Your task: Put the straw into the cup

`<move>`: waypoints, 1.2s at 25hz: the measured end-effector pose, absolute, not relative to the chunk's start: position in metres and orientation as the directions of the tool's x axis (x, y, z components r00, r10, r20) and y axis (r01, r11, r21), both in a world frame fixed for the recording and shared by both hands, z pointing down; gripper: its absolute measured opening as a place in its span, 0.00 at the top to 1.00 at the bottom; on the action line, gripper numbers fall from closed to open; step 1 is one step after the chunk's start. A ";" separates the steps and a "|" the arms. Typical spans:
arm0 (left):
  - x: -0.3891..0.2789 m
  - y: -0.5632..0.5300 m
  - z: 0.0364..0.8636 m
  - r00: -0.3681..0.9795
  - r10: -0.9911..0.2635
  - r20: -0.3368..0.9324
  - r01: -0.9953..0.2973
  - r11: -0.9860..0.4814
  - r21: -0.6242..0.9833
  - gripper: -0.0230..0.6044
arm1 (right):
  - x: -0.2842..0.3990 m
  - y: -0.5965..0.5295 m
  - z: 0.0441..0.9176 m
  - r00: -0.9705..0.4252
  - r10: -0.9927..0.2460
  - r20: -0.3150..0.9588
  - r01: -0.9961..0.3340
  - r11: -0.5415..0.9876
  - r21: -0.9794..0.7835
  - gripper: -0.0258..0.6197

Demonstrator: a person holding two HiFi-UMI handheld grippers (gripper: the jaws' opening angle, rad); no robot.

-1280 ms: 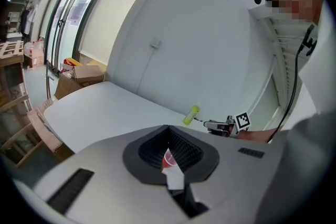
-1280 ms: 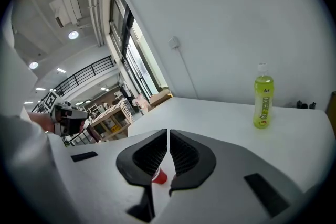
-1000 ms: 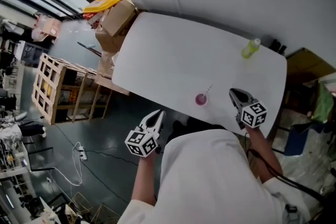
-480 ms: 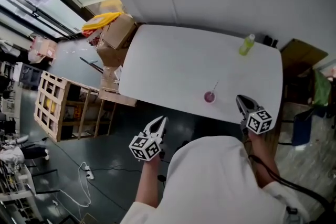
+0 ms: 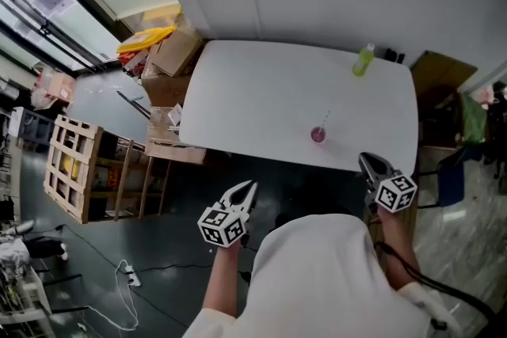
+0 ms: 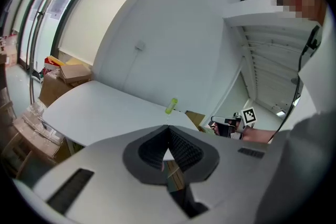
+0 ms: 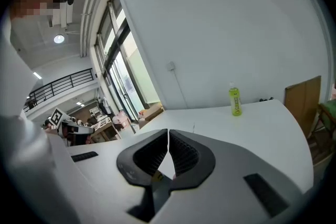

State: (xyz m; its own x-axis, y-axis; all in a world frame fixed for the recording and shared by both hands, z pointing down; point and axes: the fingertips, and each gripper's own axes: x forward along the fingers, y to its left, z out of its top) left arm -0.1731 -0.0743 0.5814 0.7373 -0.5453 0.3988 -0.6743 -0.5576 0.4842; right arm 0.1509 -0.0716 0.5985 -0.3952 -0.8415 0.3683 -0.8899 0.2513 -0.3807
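Observation:
A small pink cup (image 5: 318,135) stands near the front edge of the white table (image 5: 261,99). A thin straw (image 5: 325,121) rises from it, leaning away; whether its end sits inside the cup is too small to tell. My left gripper (image 5: 251,185) is shut and empty, held over the floor short of the table. My right gripper (image 5: 364,159) is also shut and empty, just off the table's front right edge, near the cup. In the right gripper view the straw (image 7: 193,127) shows as a fine line above the closed jaws; the cup is hidden there.
A green bottle (image 5: 362,60) stands at the table's far right edge, also seen as the bottle (image 7: 234,100). Cardboard boxes (image 5: 174,51) sit left of the table, a wooden crate (image 5: 75,170) further left, a brown board (image 5: 436,71) to the right.
The view has pulled back from the table. Both grippers have drawn away toward the person; the right one, earlier over the tabletop beside the cup, now sits off its edge.

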 end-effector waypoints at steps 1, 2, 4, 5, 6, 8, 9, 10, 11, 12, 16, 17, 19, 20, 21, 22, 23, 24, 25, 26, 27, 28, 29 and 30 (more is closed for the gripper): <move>-0.174 -0.070 0.581 0.745 -0.538 0.394 -0.666 -0.567 0.486 0.96 | 0.148 -0.063 0.596 -0.387 -0.846 0.367 -0.894 0.245 -0.376 0.90; -0.175 -0.065 0.581 0.753 -0.531 0.390 -0.658 -0.576 0.486 0.96 | 0.145 -0.055 0.594 -0.380 -0.850 0.365 -0.896 0.240 -0.372 0.90; -0.177 -0.056 0.583 0.766 -0.515 0.385 -0.643 -0.595 0.483 0.96 | 0.140 -0.038 0.591 -0.369 -0.855 0.363 -0.900 0.232 -0.370 0.90; -0.177 -0.052 0.583 0.772 -0.508 0.382 -0.636 -0.604 0.480 0.96 | 0.138 -0.030 0.590 -0.363 -0.858 0.363 -0.902 0.227 -0.367 0.90; -0.177 -0.049 0.582 0.777 -0.501 0.380 -0.629 -0.613 0.478 0.96 | 0.137 -0.023 0.590 -0.355 -0.860 0.365 -0.906 0.221 -0.360 0.90; -0.176 -0.045 0.580 0.789 -0.487 0.374 -0.614 -0.631 0.474 0.96 | 0.136 -0.011 0.587 -0.331 -0.867 0.373 -0.918 0.204 -0.340 0.90; -0.175 -0.043 0.579 0.795 -0.480 0.371 -0.607 -0.640 0.471 0.96 | 0.136 -0.005 0.585 -0.316 -0.871 0.376 -0.925 0.194 -0.327 0.90; -0.175 -0.041 0.578 0.800 -0.474 0.369 -0.600 -0.649 0.467 0.96 | 0.135 0.001 0.583 -0.301 -0.875 0.378 -0.932 0.186 -0.311 0.90; -0.173 -0.039 0.577 0.803 -0.469 0.367 -0.595 -0.657 0.463 0.96 | 0.135 0.007 0.580 -0.289 -0.879 0.379 -0.938 0.181 -0.295 0.90; -0.172 -0.036 0.577 0.806 -0.465 0.366 -0.592 -0.663 0.458 0.96 | 0.134 0.013 0.577 -0.279 -0.882 0.380 -0.944 0.179 -0.278 0.90; -0.157 -0.026 0.573 0.804 -0.459 0.378 -0.592 -0.683 0.428 0.96 | 0.144 0.033 0.564 -0.262 -0.887 0.381 -0.953 0.175 -0.246 0.90; -0.152 -0.023 0.573 0.800 -0.460 0.386 -0.596 -0.688 0.415 0.96 | 0.149 0.037 0.561 -0.260 -0.887 0.381 -0.953 0.173 -0.247 0.90; -0.144 -0.017 0.574 0.787 -0.464 0.406 -0.608 -0.691 0.391 0.96 | 0.159 0.045 0.557 -0.260 -0.889 0.378 -0.951 0.167 -0.262 0.90; -0.141 -0.013 0.575 0.779 -0.467 0.418 -0.617 -0.688 0.382 0.96 | 0.164 0.049 0.556 -0.261 -0.889 0.376 -0.949 0.163 -0.271 0.90; -0.138 -0.007 0.576 0.772 -0.471 0.427 -0.625 -0.682 0.380 0.96 | 0.169 0.054 0.556 -0.262 -0.889 0.375 -0.947 0.161 -0.279 0.90; -0.135 -0.001 0.576 0.768 -0.473 0.431 -0.631 -0.675 0.383 0.96 | 0.174 0.059 0.555 -0.265 -0.889 0.374 -0.945 0.161 -0.285 0.90; -0.132 0.005 0.576 0.767 -0.474 0.432 -0.633 -0.669 0.390 0.96 | 0.178 0.064 0.555 -0.268 -0.888 0.373 -0.943 0.164 -0.288 0.90; -0.128 0.009 0.576 0.768 -0.475 0.430 -0.633 -0.665 0.396 0.96 | 0.182 0.068 0.554 -0.272 -0.888 0.370 -0.943 0.168 -0.289 0.90; -0.124 0.012 0.575 0.768 -0.476 0.429 -0.634 -0.662 0.400 0.96 | 0.186 0.070 0.554 -0.275 -0.888 0.367 -0.942 0.173 -0.288 0.90; -0.122 0.015 0.575 0.766 -0.480 0.428 -0.637 -0.658 0.401 0.96 | 0.189 0.073 0.554 -0.280 -0.887 0.366 -0.941 0.178 -0.288 0.90; -0.120 0.017 0.573 0.762 -0.486 0.428 -0.642 -0.653 0.401 0.96 | 0.191 0.075 0.556 -0.287 -0.884 0.368 -0.939 0.184 -0.290 0.90; -0.118 0.019 0.571 0.758 -0.493 0.427 -0.647 -0.647 0.404 0.96 | 0.193 0.077 0.558 -0.293 -0.881 0.372 -0.937 0.189 -0.292 0.90; -0.117 0.021 0.570 0.755 -0.501 0.423 -0.652 -0.639 0.409 0.96 | 0.194 0.078 0.560 -0.300 -0.877 0.375 -0.935 0.194 -0.295 0.90; -0.115 0.023 0.568 0.754 -0.508 0.417 -0.655 -0.631 0.416 0.96 | 0.195 0.079 0.560 -0.308 -0.874 0.376 -0.933 0.201 -0.299 0.90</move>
State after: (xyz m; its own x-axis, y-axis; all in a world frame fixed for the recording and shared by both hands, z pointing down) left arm -0.1152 0.0228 0.5682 0.7538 -0.5075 0.4175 -0.6551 -0.6305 0.4163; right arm 0.1949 0.0790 0.5604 -0.3084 -0.8738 0.3759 -0.9330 0.2008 -0.2987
